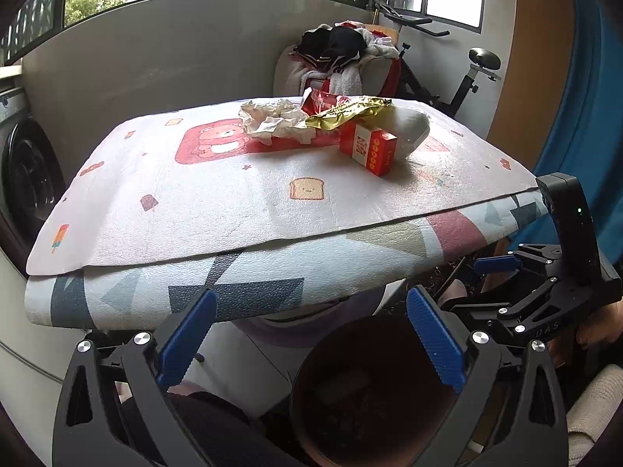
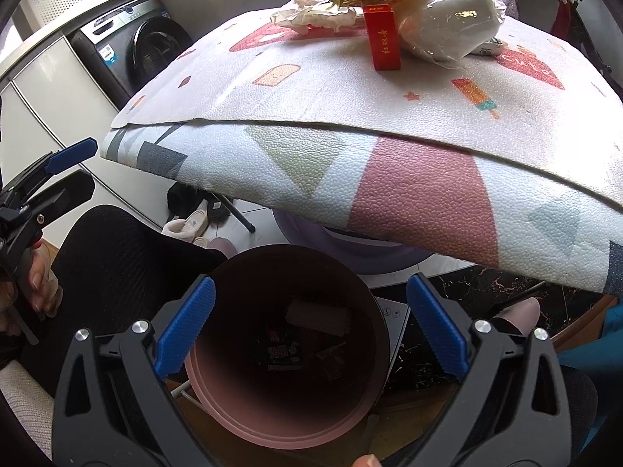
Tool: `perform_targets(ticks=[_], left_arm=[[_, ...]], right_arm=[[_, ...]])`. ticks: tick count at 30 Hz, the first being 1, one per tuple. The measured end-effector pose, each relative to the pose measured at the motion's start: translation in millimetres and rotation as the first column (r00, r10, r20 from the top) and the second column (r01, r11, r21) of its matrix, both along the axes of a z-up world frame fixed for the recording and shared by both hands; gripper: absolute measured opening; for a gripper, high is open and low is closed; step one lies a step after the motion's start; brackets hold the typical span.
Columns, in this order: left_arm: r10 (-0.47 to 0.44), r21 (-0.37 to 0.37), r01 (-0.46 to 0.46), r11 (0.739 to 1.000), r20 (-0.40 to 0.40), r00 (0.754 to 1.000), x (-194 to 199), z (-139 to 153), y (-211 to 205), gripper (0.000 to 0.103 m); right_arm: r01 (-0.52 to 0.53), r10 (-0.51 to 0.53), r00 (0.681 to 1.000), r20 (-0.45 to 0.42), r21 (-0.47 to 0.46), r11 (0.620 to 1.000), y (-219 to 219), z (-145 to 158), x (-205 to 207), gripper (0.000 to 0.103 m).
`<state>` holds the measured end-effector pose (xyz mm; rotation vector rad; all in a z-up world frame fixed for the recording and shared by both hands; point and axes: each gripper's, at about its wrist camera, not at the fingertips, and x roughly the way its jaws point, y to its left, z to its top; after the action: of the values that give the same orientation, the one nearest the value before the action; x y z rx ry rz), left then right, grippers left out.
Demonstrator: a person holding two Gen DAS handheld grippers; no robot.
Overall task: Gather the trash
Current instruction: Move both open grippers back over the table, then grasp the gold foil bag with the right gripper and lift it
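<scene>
A pile of trash lies at the far side of the padded table point(image 1: 233, 210): crumpled white paper point(image 1: 272, 120), a gold foil wrapper point(image 1: 350, 111), a red carton point(image 1: 368, 148) and a white plastic-wrapped roll point(image 2: 451, 31). A pink bin point(image 2: 366, 284) stands on the floor below the table's near edge, with a few wrappers inside. My left gripper point(image 1: 311, 334) is open and empty, low in front of the table above the bin point(image 1: 311, 358). My right gripper point(image 2: 311, 334) is open and empty directly over the bin's mouth. The right gripper also shows in the left wrist view point(image 1: 506, 272).
A washing machine point(image 2: 132, 50) stands at the left. A chair heaped with clothes point(image 1: 342, 58) and an exercise bike point(image 1: 447, 78) stand behind the table. Shoes point(image 2: 190, 222) lie on the floor under the table. A blue curtain point(image 1: 584, 116) hangs at the right.
</scene>
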<state>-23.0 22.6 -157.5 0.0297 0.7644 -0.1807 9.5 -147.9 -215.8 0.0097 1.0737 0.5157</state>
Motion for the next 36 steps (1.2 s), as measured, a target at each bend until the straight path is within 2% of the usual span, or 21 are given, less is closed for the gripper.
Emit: perform_targets(ticks=[17,25,30,33,36], left_arm=[[0.011,-0.003,-0.011,1.000,-0.026,1.000,5.7,-3.5,1.7,0.096],[0.021,0.004,-0.021,1.000,-0.043,0.999,12.7,-0.5,2.4,0.096],[0.075,-0.017,-0.075,0.997,-0.002,0.997,26.7,16.6,12.4,0.096],[0.096,-0.074,-0.095,0.993,0.000,0.995,36.6,26.8,25.5,0.096],[0.110,-0.095,-0.109,0.989,0.001,0.994,50.1,36.0,38.7,0.096]], right_arm=[[0.066,-0.067,0.998,0.007,0.038,0.997,-10.9,3.8,5.3,0.097],[0.058,-0.059,0.998,0.024,0.064,0.996,-12.4,13.1,10.2,0.097],[0.007,0.012,0.986,0.168,-0.108,0.994,-7.1,47.3,23.2,0.097],[-0.022,0.076,0.970,0.233,-0.229,0.973,3.8,70.9,48.1,0.097],[-0.024,0.122,0.944,0.305,-0.307,0.952,17.5,98.0,78.1,0.097]])
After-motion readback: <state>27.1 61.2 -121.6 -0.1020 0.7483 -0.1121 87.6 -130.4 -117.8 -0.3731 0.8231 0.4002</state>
